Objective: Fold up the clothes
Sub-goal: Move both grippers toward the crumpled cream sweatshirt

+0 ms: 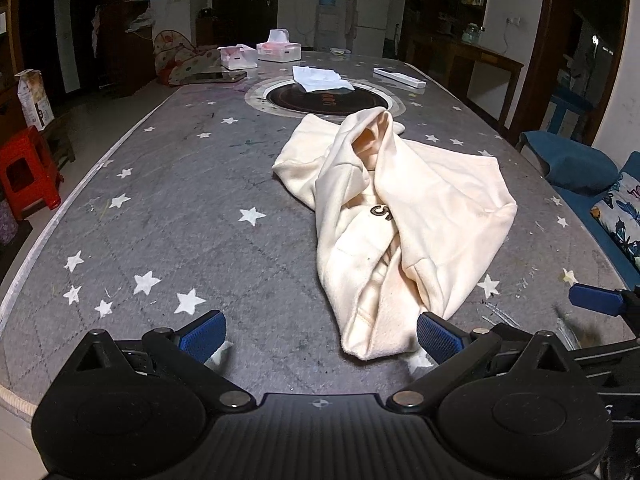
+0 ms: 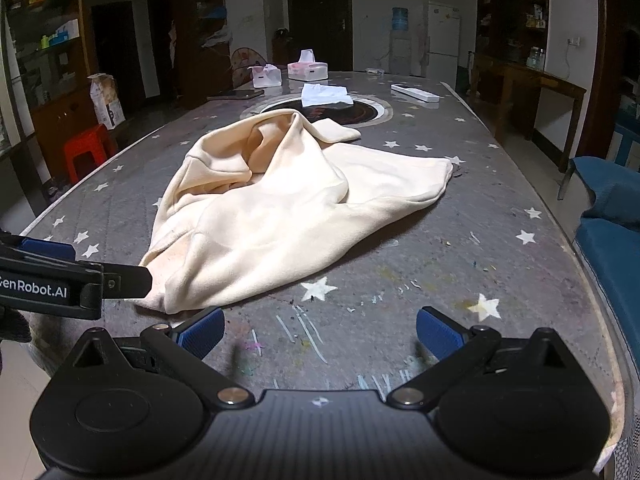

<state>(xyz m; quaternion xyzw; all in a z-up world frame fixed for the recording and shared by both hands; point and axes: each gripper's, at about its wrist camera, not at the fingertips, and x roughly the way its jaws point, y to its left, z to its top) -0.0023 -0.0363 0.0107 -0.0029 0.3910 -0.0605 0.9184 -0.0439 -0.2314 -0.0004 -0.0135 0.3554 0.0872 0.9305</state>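
Garment: a cream sweatshirt (image 1: 400, 216) is lying crumpled on the star-patterned table (image 1: 168, 208), just on the near side of the round inset (image 1: 320, 100).
Left gripper (image 1: 320, 336): fingers are standing wide apart, holding nothing, right fingertip almost at the sweatshirt's near hem.
Right gripper (image 2: 320, 332): fingers are spread wide, empty, hovering just off the hem's corner.
Step advice: probably spreading it flat first; pinching only one hem layer at each corner.
View difference: the left view is showing printed lettering in the folds; the right view is showing a sleeve reaching away from the inset.
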